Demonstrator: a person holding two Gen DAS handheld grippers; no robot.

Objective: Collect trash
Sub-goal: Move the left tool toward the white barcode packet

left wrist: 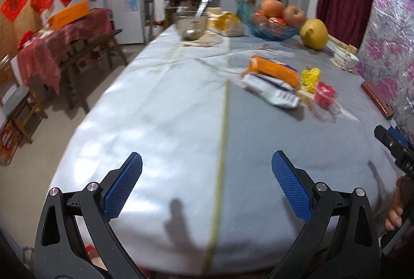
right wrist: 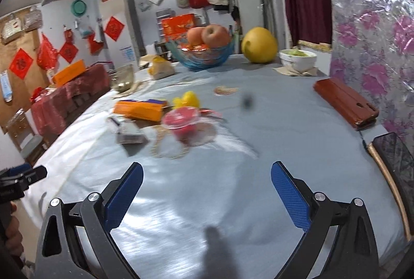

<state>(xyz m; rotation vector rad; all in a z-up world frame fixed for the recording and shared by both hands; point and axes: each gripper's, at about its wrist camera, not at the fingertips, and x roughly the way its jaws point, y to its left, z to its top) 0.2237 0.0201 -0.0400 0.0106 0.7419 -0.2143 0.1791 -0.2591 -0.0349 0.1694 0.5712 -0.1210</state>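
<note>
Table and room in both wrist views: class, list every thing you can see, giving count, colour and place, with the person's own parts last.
Orange packet: one, orange, mid-table in the litter pile.
White wrapper: one, white and purple, beside the packet.
Yellow scrap: one, yellow, behind the red cup.
Red cup: one, red in clear plastic, pile's near side.
Fruit bowl: one, blue glass, far end, holding apples.
Pomelo: one, yellow, right of the bowl.
Metal bowl: one, silver, far left.
White bowl: one, far right.
Brown case: one, right edge.
Left gripper: jaws open, empty.
Right gripper: jaws open, empty.
</note>
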